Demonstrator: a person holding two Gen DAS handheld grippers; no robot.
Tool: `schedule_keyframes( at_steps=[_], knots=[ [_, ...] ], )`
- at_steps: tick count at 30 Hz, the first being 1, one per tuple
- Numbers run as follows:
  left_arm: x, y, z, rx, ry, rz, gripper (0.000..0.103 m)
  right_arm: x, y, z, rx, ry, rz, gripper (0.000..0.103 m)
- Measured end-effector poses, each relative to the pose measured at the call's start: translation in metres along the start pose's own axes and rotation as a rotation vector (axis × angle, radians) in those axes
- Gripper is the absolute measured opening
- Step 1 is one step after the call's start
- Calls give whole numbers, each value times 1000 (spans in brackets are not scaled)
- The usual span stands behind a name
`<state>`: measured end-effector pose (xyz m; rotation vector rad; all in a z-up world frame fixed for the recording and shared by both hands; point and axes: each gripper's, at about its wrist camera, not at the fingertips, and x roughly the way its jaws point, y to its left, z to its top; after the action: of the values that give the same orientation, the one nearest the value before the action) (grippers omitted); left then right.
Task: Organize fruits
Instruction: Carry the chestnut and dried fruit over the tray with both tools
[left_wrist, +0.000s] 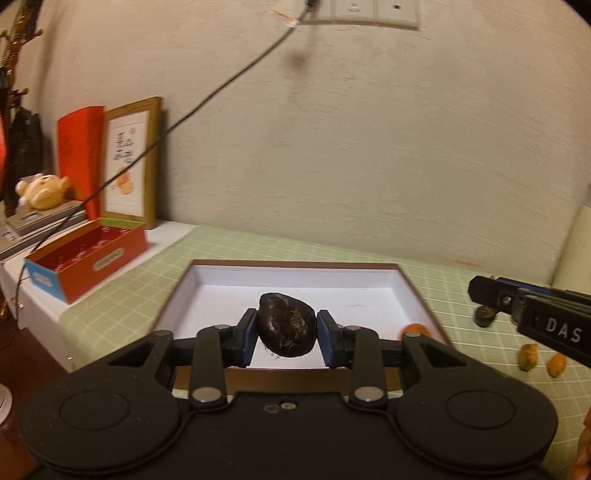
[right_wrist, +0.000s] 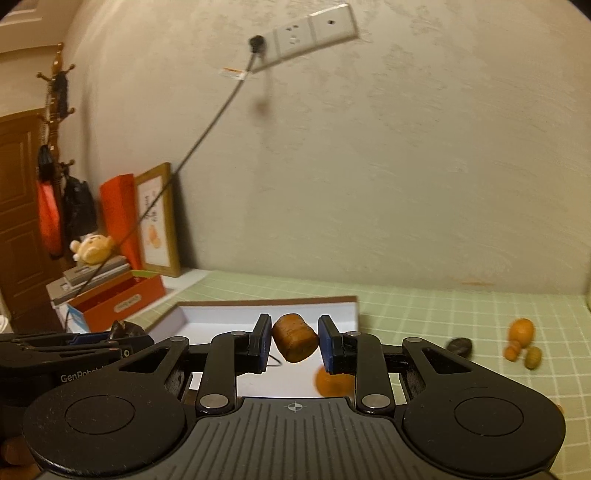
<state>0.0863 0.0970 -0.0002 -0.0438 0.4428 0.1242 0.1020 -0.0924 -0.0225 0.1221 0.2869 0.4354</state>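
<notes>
The left gripper (left_wrist: 287, 341) has its jaws clenched on a dark, glossy fruit (left_wrist: 287, 325), pinched from both sides and held above the white-lined tray (left_wrist: 402, 291) just ahead of the jaws. The right gripper (right_wrist: 294, 343) clamps a brown, barrel-shaped fruit (right_wrist: 295, 341) between narrowly spread jaws, with an orange fruit (right_wrist: 330, 384) blurred just below them. Off to the right of the right jaws, small orange fruits (right_wrist: 521, 332) lie loose on the green-checked counter (right_wrist: 424, 306).

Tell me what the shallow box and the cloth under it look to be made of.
Shallow box: likely cardboard, with thin straight walls, a matte white lining and a brown outside. Tablecloth: pale green with a white grid; smooth and flat, possibly wipeable vinyl or fabric, too blurred to tell.
</notes>
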Motion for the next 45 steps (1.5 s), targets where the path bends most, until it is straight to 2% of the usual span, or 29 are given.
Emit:
schedule_keyframes(
  at_steps=[9, 23, 34, 45],
  knots=[
    [0, 36, 4, -56, -10, 68, 24, 16, 29, -1, -37, -22, 55, 28],
    [8, 56, 12, -58, -13, 105, 25, 38, 38, 3, -29, -19, 73, 28],
    [27, 64, 16, -69, 15, 103, 25, 58, 30, 6, -9, -8, 41, 28],
    [52, 62, 17, -63, 57, 102, 25, 83, 11, 4, 30, 62, 6, 28]
  ],
)
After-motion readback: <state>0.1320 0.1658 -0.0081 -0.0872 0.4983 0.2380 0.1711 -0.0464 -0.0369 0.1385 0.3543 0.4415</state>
